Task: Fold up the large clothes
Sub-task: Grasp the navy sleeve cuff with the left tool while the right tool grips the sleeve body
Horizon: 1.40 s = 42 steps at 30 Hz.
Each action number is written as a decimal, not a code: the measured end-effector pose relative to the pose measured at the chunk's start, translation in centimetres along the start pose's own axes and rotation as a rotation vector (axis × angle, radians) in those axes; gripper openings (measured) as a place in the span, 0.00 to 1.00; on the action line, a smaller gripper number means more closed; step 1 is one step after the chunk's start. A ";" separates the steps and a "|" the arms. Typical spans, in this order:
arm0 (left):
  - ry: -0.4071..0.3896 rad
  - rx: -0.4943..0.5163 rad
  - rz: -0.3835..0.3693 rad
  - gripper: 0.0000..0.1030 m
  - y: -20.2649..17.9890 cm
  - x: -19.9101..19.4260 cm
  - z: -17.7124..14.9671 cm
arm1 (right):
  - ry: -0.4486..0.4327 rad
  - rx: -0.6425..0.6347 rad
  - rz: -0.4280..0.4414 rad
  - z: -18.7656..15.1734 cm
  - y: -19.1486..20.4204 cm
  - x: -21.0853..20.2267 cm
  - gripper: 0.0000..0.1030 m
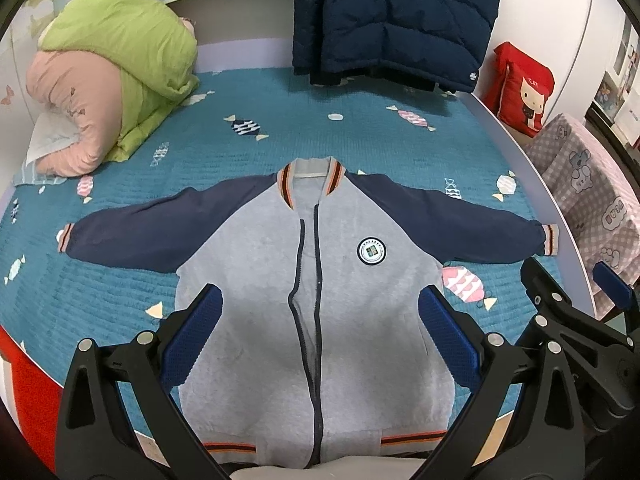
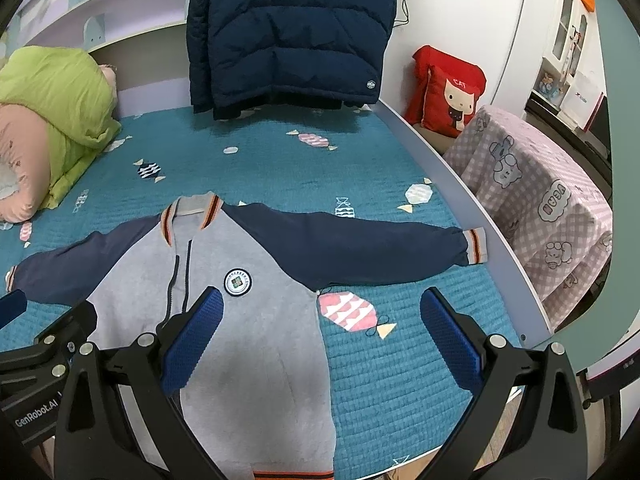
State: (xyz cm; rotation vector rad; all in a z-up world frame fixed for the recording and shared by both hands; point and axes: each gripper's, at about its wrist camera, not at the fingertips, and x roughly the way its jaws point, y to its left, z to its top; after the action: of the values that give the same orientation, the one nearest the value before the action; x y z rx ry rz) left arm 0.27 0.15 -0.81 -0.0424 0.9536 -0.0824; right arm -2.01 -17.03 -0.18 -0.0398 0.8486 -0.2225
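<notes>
- Blue-padded fingers of the left gripper (image 1: pixel 320 344) stood wide apart above the lower body of the jacket (image 1: pixel 316 300), holding nothing and not touching the cloth as far as the view showed.
- Beside it, the right gripper (image 2: pixel 322 346) was spread just as wide and empty, one finger over the grey panel, the other over bare bed cover (image 2: pixel 400 380).
- Risk, as I judged it: the jacket's hem (image 1: pixel 412 440) lay right at the near edge of the bed, so a careless tug toward the person could drag the garment off.
- Another likely trouble was the right sleeve cuff (image 2: pixel 476 246), which sat very near the side edge of the mattress; a loose pinch there might let the sleeve slide over the rim.
- Pinching only the top layer of the front, near the zip (image 1: pixel 316 280), could lift one panel alone and leave the fold crooked.
- Thick fleece might bunch under a shallow grasp, giving a lumpy crease.
- Laid front-up and flat on the teal cover, the jacket had a grey body, navy sleeves stretched out to both sides, a striped collar (image 1: pixel 312 178) pointing away, and a round badge (image 1: pixel 371 250) on the chest.
- Its zip looked closed lower down and open near the collar.
- No fold had been made yet.
</notes>
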 end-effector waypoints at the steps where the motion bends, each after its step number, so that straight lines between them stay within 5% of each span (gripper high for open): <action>1: 0.006 -0.005 -0.004 0.96 0.3 0.1 -0.1 | 0.004 -0.006 0.006 -0.1 0.2 0.1 0.93; 10: 0.081 -0.116 0.012 0.96 5.0 1.6 -1.3 | 0.083 -0.069 0.107 -0.7 4.4 1.9 0.93; 20: 0.104 -0.337 0.122 0.95 14.0 2.5 -2.7 | 0.049 -0.301 0.236 -0.2 13.9 3.7 0.93; 31: 0.159 -0.603 0.240 0.95 25.8 5.5 -5.1 | 0.185 -0.449 0.417 1.6 25.2 9.0 0.90; 35: 0.177 -0.655 0.308 0.96 30.1 7.5 -5.1 | 0.235 -0.435 0.437 2.8 28.3 11.4 0.69; 40: 0.224 -0.719 0.346 0.96 36.4 10.4 -4.9 | 0.326 -0.421 0.471 3.9 31.7 15.3 0.22; 42: 0.226 -0.746 0.336 0.96 39.0 11.6 -4.7 | 0.362 -0.402 0.475 4.3 32.5 16.9 0.18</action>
State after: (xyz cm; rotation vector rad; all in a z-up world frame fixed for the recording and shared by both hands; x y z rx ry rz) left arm 5.12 37.99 -15.79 -0.5680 1.1620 0.5937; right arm 17.82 10.90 -13.90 -0.1753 1.2252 0.4013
